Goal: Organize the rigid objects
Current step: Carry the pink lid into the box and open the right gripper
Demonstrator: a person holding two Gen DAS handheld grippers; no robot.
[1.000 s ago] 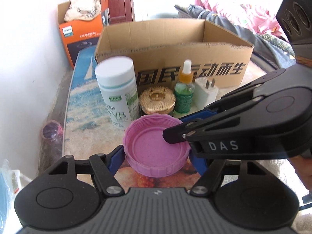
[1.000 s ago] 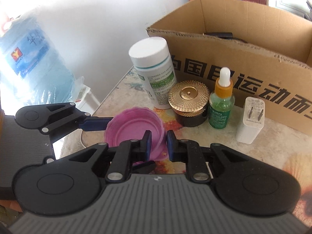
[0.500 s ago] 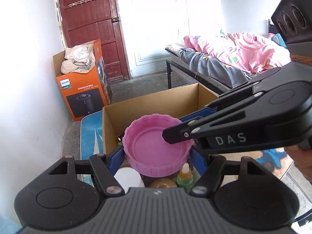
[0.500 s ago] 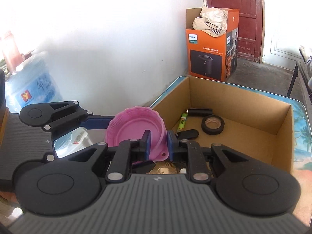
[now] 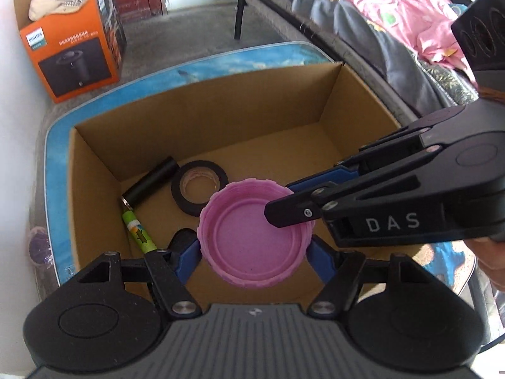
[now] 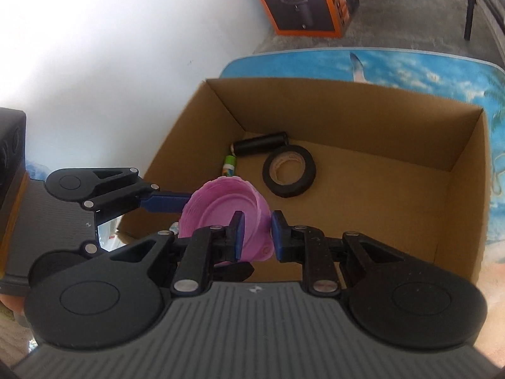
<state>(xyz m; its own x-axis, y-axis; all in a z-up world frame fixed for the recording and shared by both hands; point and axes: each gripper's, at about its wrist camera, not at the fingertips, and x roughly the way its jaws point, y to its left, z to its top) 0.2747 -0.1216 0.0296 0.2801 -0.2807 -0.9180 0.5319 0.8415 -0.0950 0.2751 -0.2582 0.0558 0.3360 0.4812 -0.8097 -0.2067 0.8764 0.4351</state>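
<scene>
A pink plastic lid (image 5: pixel 252 237) is held open side up above the open cardboard box (image 5: pixel 202 117). My left gripper (image 5: pixel 254 252) is shut on the lid across its width. My right gripper (image 6: pixel 255 237) is shut on the lid's rim (image 6: pixel 227 208) and reaches in from the right in the left wrist view (image 5: pixel 296 211). Inside the box (image 6: pixel 347 107) lie a black tape roll (image 5: pixel 199 189), a black cylinder (image 5: pixel 153 183) and a green tube (image 5: pixel 139 232). The right wrist view shows the tape roll (image 6: pixel 288 173) and cylinder (image 6: pixel 260 143) too.
The box stands on a table with a blue beach-print cover (image 5: pixel 221 60). An orange Philips carton (image 5: pixel 69 44) sits on the floor beyond. A bed with pink bedding (image 5: pixel 394 9) is at the right. A white wall (image 6: pixel 110 47) is at the left.
Both grippers have carried the pink lid up from the table and forward over the box, then tilted down. The bottles and jar in front of the box have dropped out of view.
</scene>
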